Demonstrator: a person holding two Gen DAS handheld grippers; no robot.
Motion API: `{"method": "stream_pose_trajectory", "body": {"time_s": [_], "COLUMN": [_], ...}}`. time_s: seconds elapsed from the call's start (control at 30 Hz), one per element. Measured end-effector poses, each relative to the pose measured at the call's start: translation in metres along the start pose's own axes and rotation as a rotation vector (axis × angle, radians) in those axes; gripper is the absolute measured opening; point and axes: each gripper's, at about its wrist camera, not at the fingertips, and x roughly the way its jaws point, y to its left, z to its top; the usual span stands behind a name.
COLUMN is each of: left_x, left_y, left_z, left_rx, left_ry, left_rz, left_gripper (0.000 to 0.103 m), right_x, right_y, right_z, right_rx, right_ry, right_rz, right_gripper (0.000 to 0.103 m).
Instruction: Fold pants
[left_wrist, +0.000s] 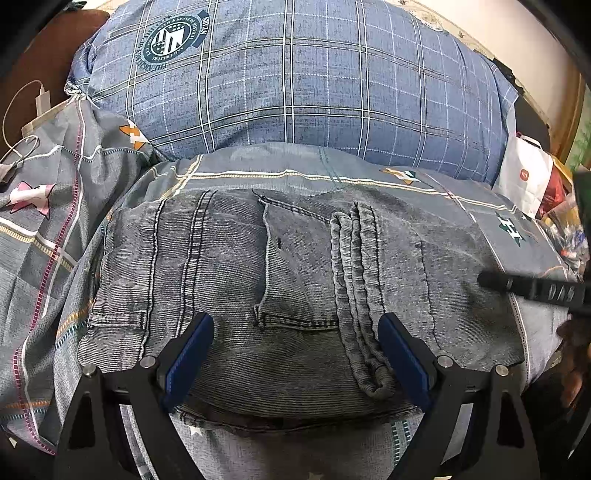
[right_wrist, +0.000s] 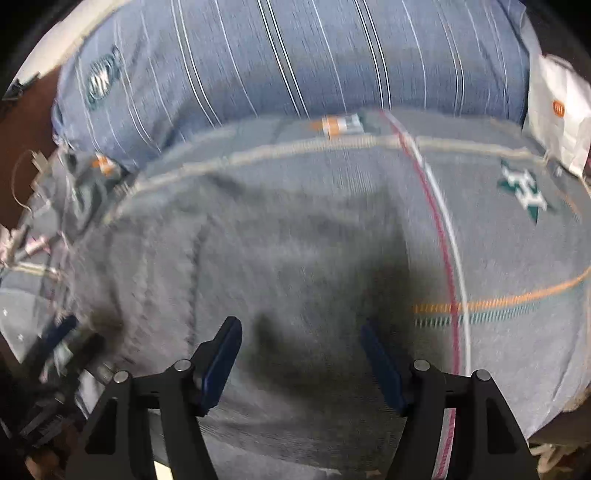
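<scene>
**Grey jeans folded on a patterned bedspread, both grippers spread above them**

Bedding fills both views: a grey patterned bedspread (left_wrist: 48, 229) with stripes and star motifs, and behind it a big blue plaid pillow (left_wrist: 295, 85). At the far left of the left wrist view a white charger and cable (left_wrist: 40, 101) lie on a dark surface. In the middle, the pants (left_wrist: 258, 280), faded grey denim, lie already folded into a compact block on the bedspread, seams and a back pocket facing up, with the bunched leg hems (left_wrist: 356, 280) lying as a thick ridge right of centre. To the right stand a white paper bag (left_wrist: 524, 177) and some colourful clutter.

The left gripper (left_wrist: 295, 354) hovers low over the near edge of the jeans, jaws wide apart and holding nothing; the hem ridge ends just beside its right finger. The right gripper (right_wrist: 301, 363) is likewise spread wide and empty over the cloth.

Denim like this looks fairly heavy and limp, yet thick enough where layered to hold a crease. It should not slip much on cotton bedding. The best hold is probably a folded edge or the hem ridge, pinching all layers together so that none slides out.

Only the left wrist view is sharp enough to show seams, pocket and hems, plus a dark finger of the other tool entering at right. The right wrist view is motion-blurred; it shows more bare bedspread to the right, but the pants (right_wrist: 258, 266) read only as a grey mass.
</scene>
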Motion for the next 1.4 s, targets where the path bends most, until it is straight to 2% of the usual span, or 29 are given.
{"method": "stream_pose_trajectory", "body": {"time_s": [0.1, 0.17, 0.23, 0.27, 0.37, 0.5, 0.63, 0.73, 0.8, 0.93, 1.2, 1.4], "left_x": [0.000, 0.001, 0.001, 0.000, 0.003, 0.003, 0.004, 0.005, 0.005, 0.009, 0.004, -0.003], "left_y": [0.002, 0.003, 0.005, 0.005, 0.009, 0.010, 0.011, 0.010, 0.010, 0.008, -0.005, -0.014], "left_z": [-0.001, -0.002, -0.003, -0.004, -0.005, -0.006, -0.008, -0.008, -0.008, -0.007, -0.011, -0.017], "left_rx": [0.000, 0.000, 0.001, 0.001, -0.013, -0.009, -0.014, -0.013, -0.018, -0.023, 0.000, 0.028], "left_ry": [0.004, 0.009, 0.007, 0.004, 0.011, 0.004, 0.010, 0.007, 0.004, 0.014, 0.033, 0.044], "left_rz": [0.000, 0.000, -0.001, 0.004, 0.006, 0.016, 0.034, 0.059, 0.073, 0.108, 0.166, 0.194], "left_gripper": [0.090, 0.090, 0.090, 0.090, 0.090, 0.090, 0.090, 0.090, 0.090, 0.090, 0.090, 0.090], "right_x": [0.014, 0.044, 0.042, 0.042, 0.033, 0.000, -0.003, -0.002, -0.001, -0.002, -0.005, -0.002], "right_y": [0.000, -0.009, -0.004, -0.001, 0.004, 0.005, 0.009, 0.003, -0.001, -0.005, -0.013, -0.020], "right_z": [0.008, 0.003, -0.001, -0.003, -0.005, -0.013, -0.028, -0.043, -0.043, -0.037, -0.038, -0.041], "right_rx": [-0.013, -0.004, -0.030, -0.039, -0.035, -0.004, -0.047, -0.044, -0.023, -0.014, 0.033, 0.070], "right_ry": [0.011, 0.100, 0.054, 0.078, 0.058, -0.108, -0.232, -0.300, -0.310, -0.322, -0.299, -0.267], "right_rz": [-0.017, -0.058, -0.047, -0.047, -0.049, 0.009, -0.064, -0.080, -0.081, -0.022, 0.080, 0.106], "right_gripper": [0.078, 0.080, 0.088, 0.090, 0.090, 0.090, 0.090, 0.090, 0.090, 0.090, 0.090, 0.090]}}
